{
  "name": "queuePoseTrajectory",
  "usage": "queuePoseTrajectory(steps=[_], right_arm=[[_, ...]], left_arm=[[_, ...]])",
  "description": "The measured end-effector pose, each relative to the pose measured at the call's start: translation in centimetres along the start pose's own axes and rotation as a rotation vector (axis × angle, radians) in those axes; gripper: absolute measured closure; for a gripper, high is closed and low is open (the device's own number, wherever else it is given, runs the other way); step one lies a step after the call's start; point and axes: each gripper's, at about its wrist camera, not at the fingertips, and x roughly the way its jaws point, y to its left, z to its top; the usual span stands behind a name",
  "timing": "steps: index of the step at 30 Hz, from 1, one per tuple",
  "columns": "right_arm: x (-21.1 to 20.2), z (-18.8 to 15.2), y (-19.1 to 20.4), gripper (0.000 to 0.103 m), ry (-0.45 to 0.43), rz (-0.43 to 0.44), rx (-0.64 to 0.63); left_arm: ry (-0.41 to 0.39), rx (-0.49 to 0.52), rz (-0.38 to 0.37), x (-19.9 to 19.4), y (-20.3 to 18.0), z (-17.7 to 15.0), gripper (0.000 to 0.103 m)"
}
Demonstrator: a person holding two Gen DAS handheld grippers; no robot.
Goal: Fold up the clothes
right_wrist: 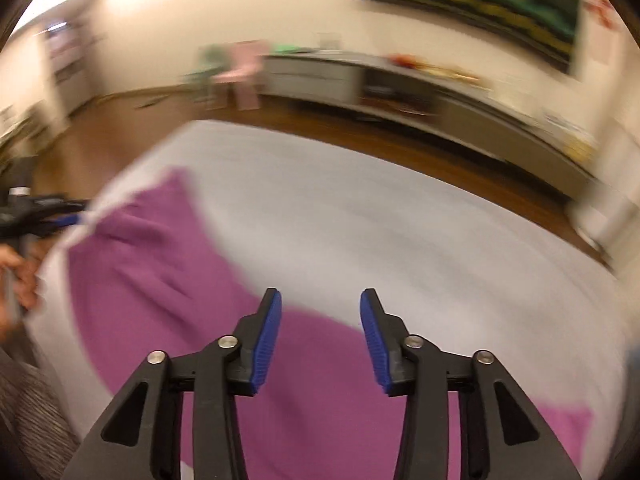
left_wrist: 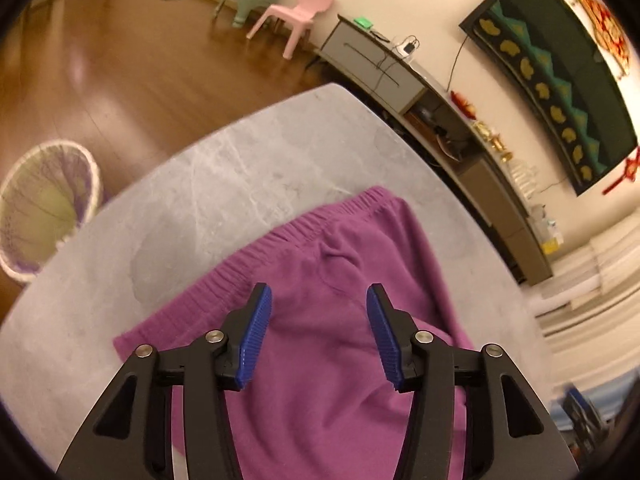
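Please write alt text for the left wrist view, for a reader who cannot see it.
The open left gripper, with blue pads, hovers over purple trousers lying on a grey table, waistband on the far side. Beyond are a wooden floor, a white basket and two small chairs.

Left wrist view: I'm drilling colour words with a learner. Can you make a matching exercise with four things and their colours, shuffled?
Things:
1. garment
2. table
3. nearer small chair
4. fingers of the left gripper

Colours:
A. pink
B. blue
C. purple
D. grey

Pairs: 1-C, 2-D, 3-A, 4-B
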Motion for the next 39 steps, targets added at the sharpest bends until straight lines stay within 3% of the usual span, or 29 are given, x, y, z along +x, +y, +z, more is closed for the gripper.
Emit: queuePoseTrajectory(steps=[3,8,9,10,11,13,16,20,26,28,29,30,31,33,34,35,36,37,39], right_arm=[[7.4,5.5,7.0,0.057,0.074,0.104,-0.060],[18.2,8.4,13.1,0.057,0.200,0.053,-0.181],[19.4,8.5,13.4,0.062,0.219,0.035,-0.199],[20.6,8.5,13.6,0.089,0.238,0.018,-0.217],[21.4,8.6,13.8,0.098,0.246,-0.002,-0.236],[20.3,8.9,13.9,0.100,0.205,0.001,-0.236],[14.0,8.3,15.4,0.100,0.059,0.114,-0.229],[6.6,4.3,18.5,0.100,-0.066,0.244,-0.287],[4.2,-0.9,20.4,0.100,-0.060,0.270,-0.360],[3.1,-2.2,20.2,0.100,-0.065,0.285,-0.358],[2.6,-2.8,20.0,0.100,-0.068,0.293,-0.356],[2.0,-3.4,19.9,0.100,-0.070,0.300,-0.355],[1.5,-4.1,19.7,0.100,-0.073,0.308,-0.354],[0.4,-5.4,19.4,0.099,-0.078,0.323,-0.351],[-0.1,-6.0,19.3,0.095,-0.081,0.330,-0.350],[-0.6,-6.6,19.2,0.081,-0.083,0.338,-0.349],[-1.2,-7.3,19.0,0.070,-0.086,0.345,-0.348],[-1.7,-7.9,18.9,0.056,-0.088,0.353,-0.346],[-1.6,-10.6,16.1,0.056,-0.055,0.300,-0.286]], left_arm=[[0.065,-0.046,-0.084,0.9,0.6,-0.6,0.051],[0.095,-0.033,-0.148,1.5,0.2,-1.3,0.050],[0.090,-0.037,-0.160,1.4,0.3,-1.2,0.048],[0.085,-0.041,-0.172,1.4,0.4,-1.1,0.047],[0.082,-0.051,-0.188,1.3,0.6,-0.9,0.046],[0.073,-0.079,-0.230,1.3,0.7,-0.4,0.044],[0.047,-0.110,-0.297,0.6,0.7,-0.1,0.040],[0.023,-0.112,-0.357,-0.1,0.0,-0.2,0.031],[0.046,-0.071,-0.301,1.3,-1.5,-1.1,0.030],[0.049,-0.048,-0.232,2.1,-1.2,-1.3,0.031],[0.051,-0.039,-0.199,2.5,-1.1,-1.4,0.039],[0.060,-0.042,-0.172,2.4,-0.5,-1.6,0.102],[0.061,-0.045,-0.153,2.1,0.1,-1.8,0.099],[-0.066,-0.038,-0.253,-3.6,1.4,-3.4,0.099],[-0.122,-0.036,-0.290,-6.1,2.1,-4.2,0.099],[-0.121,-0.040,-0.232,-6.1,3.1,-4.6,0.099],[-0.109,-0.051,-0.178,-5.9,4.3,-5.0,0.099],[-0.020,-0.110,-0.149,-3.9,6.0,-5.0,0.099],[0.075,-0.166,-0.110,-1.5,7.8,-5.4,0.099]])
